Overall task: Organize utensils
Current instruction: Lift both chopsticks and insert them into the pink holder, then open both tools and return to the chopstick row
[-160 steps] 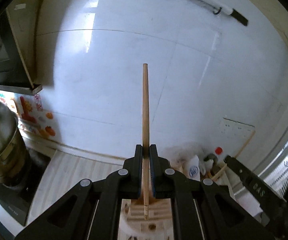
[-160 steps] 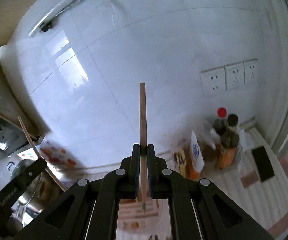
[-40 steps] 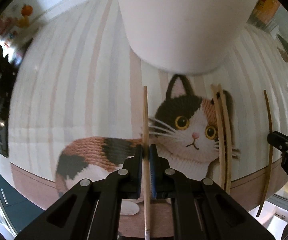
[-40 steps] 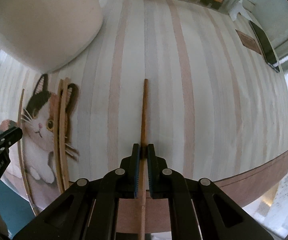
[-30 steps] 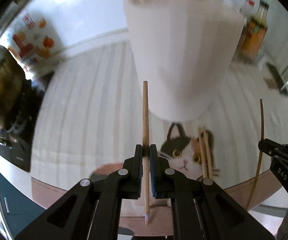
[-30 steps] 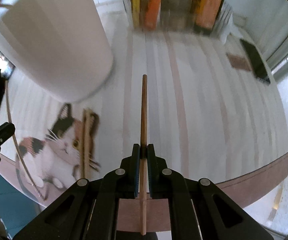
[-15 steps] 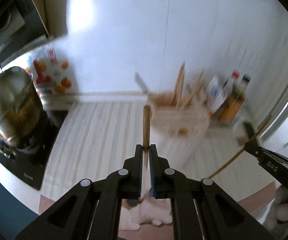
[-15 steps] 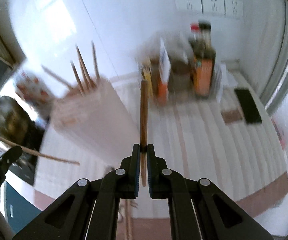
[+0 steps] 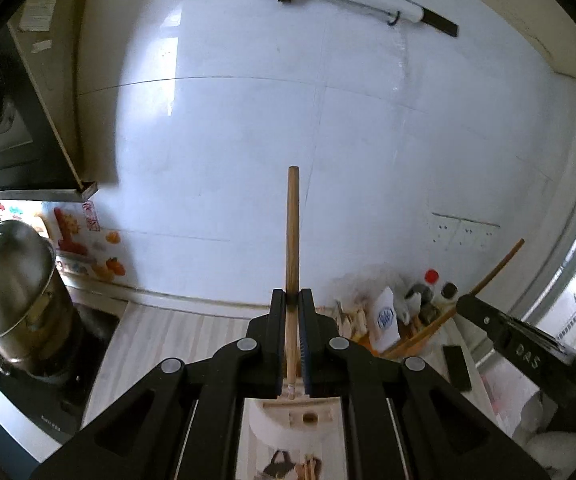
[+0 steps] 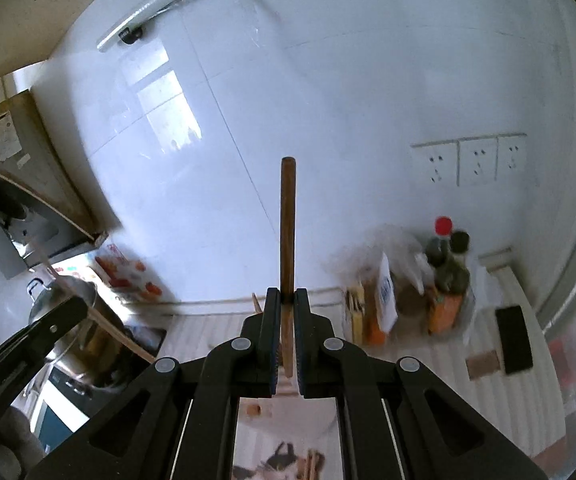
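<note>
While raised above the counter, left tongs [image 9: 292, 300] clamping chopstick [image 9: 292, 232], right tongs [image 10: 287, 298] likewise

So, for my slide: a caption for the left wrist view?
Left gripper clamps a wooden chopstick above the white holder.

White round utensil holder [image 9: 304, 416] mostly hidden behind black gripper arms; cat-print mat [image 10: 288, 466] cut off by bottom edge; sauce bottles [image 10: 446, 264] blurred, labels unreadable.

striped counter [image 9: 175, 332] bears white holder [image 9: 271, 426], cat mat [image 10: 283, 464], bottles [image 10: 446, 268], black phone [image 10: 514, 334].
</note>
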